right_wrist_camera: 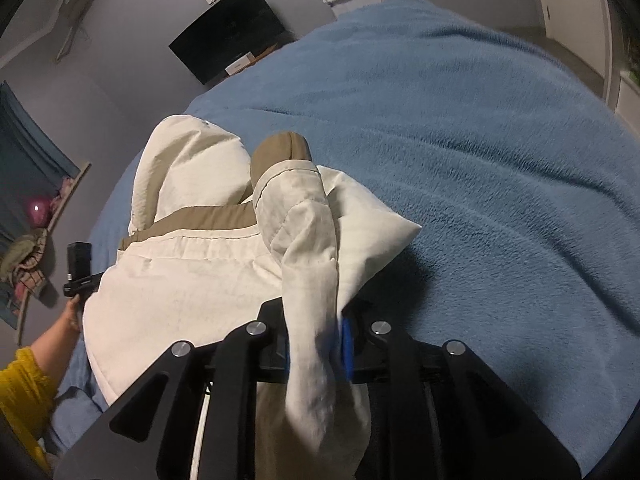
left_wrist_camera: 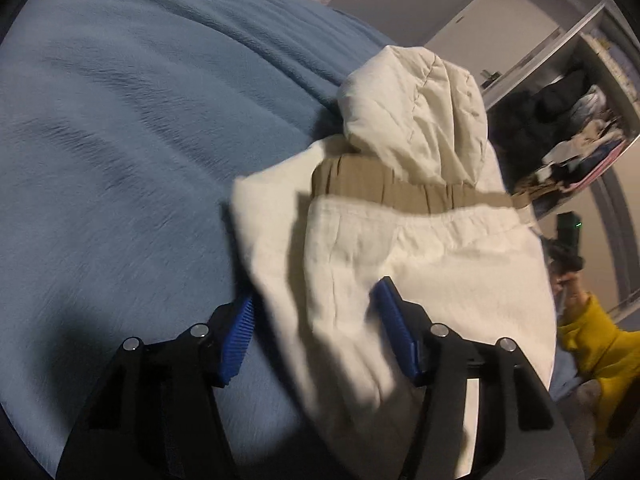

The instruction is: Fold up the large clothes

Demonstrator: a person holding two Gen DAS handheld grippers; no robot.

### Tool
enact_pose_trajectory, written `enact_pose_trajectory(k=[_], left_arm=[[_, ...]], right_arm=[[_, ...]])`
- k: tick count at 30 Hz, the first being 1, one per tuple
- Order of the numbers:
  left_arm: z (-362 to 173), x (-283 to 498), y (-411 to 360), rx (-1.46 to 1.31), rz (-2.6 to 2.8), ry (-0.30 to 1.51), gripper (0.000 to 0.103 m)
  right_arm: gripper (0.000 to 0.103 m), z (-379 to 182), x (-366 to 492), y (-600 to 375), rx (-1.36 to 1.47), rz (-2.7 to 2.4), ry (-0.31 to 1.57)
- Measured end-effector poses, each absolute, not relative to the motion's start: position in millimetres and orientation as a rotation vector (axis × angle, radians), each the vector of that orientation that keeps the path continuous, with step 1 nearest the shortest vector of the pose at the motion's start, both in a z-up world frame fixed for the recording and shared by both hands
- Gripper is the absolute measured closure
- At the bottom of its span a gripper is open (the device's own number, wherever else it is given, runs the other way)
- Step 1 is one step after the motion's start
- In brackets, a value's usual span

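Observation:
A cream hooded jacket with a tan lining lies partly folded on the blue blanket. Its hood points away. My left gripper is open, its blue pads either side of the jacket's near left edge, gripping nothing. In the right wrist view the jacket lies left of centre. My right gripper is shut on a cream sleeve that runs up from the jaws and shows tan lining at its cuff.
The blue blanket covers the bed on all sides. An open wardrobe with clothes stands beyond the bed. A dark screen hangs on the far wall. The person's yellow sleeve is at the right edge.

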State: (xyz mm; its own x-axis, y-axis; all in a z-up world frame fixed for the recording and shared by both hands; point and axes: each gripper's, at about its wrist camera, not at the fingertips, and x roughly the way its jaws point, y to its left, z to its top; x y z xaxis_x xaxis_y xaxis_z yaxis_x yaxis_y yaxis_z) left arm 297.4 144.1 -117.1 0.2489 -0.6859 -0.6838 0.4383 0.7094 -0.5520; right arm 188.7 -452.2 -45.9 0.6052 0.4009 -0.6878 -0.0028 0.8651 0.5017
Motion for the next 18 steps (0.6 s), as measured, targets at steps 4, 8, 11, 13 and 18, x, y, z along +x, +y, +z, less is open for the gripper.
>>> enact_pose_trajectory(k=[4,8,11,13,18], left_arm=[[-115,308,115,-0.207,-0.796,1.051,0.055],[-98,291,107,-0.140,-0.814,0.990,0.085],[-78,273,105,-0.096,-0.799,0.956,0.090],[-60,260,102,-0.081,-0.796,0.921,0.091],[-19,209,106,-0.072,-0.732,0.866,0.091]], right_arm=[[0.082,-54,198,-452,0.486,0.239,0.920],[0.082,-48,195,-447,0.455,0.237,0.908],[0.083,-37,191,-438,0.392,0.239,0.879],[0.085,-28,188,-435,0.375,0.250,0.847],[0.090,4,173,-423,0.347,0.301,0.764]])
